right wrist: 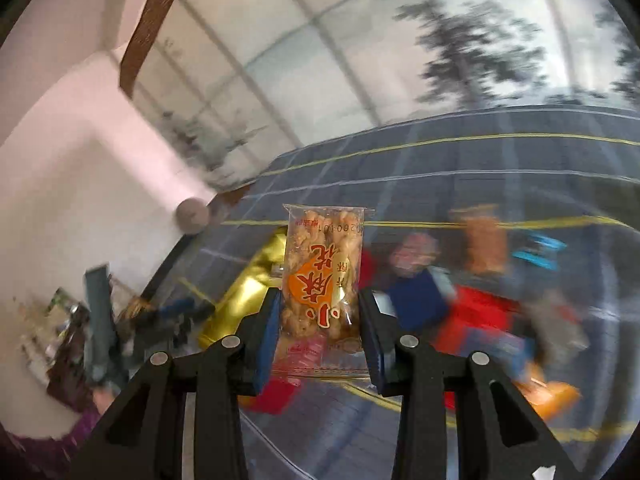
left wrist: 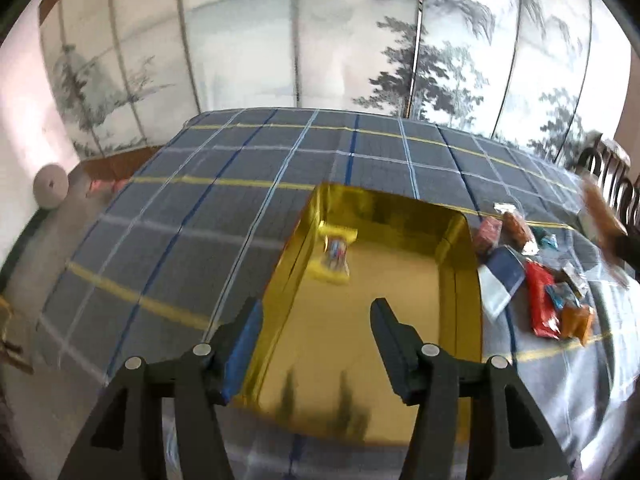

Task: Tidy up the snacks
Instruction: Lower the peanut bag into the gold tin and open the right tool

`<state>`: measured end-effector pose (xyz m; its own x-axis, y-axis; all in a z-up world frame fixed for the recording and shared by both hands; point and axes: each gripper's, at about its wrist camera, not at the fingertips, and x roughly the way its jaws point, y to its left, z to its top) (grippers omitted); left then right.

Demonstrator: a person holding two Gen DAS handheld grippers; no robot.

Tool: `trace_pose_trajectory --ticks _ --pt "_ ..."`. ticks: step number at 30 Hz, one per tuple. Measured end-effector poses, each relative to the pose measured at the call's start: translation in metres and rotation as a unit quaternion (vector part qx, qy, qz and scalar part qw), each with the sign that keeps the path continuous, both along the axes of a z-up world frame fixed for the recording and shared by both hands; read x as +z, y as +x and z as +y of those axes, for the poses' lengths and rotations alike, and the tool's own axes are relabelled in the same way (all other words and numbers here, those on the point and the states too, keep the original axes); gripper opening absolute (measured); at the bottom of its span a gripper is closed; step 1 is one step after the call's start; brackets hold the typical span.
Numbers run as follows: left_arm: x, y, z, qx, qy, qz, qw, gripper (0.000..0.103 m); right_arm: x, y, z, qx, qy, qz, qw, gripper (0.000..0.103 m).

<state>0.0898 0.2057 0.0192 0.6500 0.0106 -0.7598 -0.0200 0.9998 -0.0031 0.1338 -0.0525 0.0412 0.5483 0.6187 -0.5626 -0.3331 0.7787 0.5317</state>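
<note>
A gold box (left wrist: 400, 320) lies open on the plaid tablecloth (left wrist: 180, 220), with one yellow snack packet (left wrist: 334, 258) inside at its far left. My left gripper (left wrist: 316, 320) is open and empty above the box's near left edge. My right gripper (right wrist: 318, 312) is shut on a clear packet of fried twists with orange print (right wrist: 322, 276), held upright above the table. Several loose snack packets (left wrist: 536, 280) lie right of the box; they look blurred in the right wrist view (right wrist: 480, 300). The gold box (right wrist: 248, 288) shows at the left there.
A painted folding screen (left wrist: 320, 40) stands behind the table. A wooden chair (left wrist: 608, 176) is at the far right. A grey round object (left wrist: 50, 186) sits by the pink wall at left. The left gripper (right wrist: 100, 320) and clutter show at the right wrist view's lower left.
</note>
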Motion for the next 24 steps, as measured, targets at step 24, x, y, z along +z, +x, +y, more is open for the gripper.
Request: trace_pose_trajectory --ticks 24 --pt "-0.014 -0.068 0.0 -0.03 -0.023 0.011 0.9992 0.058 -0.051 0.068 0.105 0.029 -0.022 0.032 0.999 0.053"
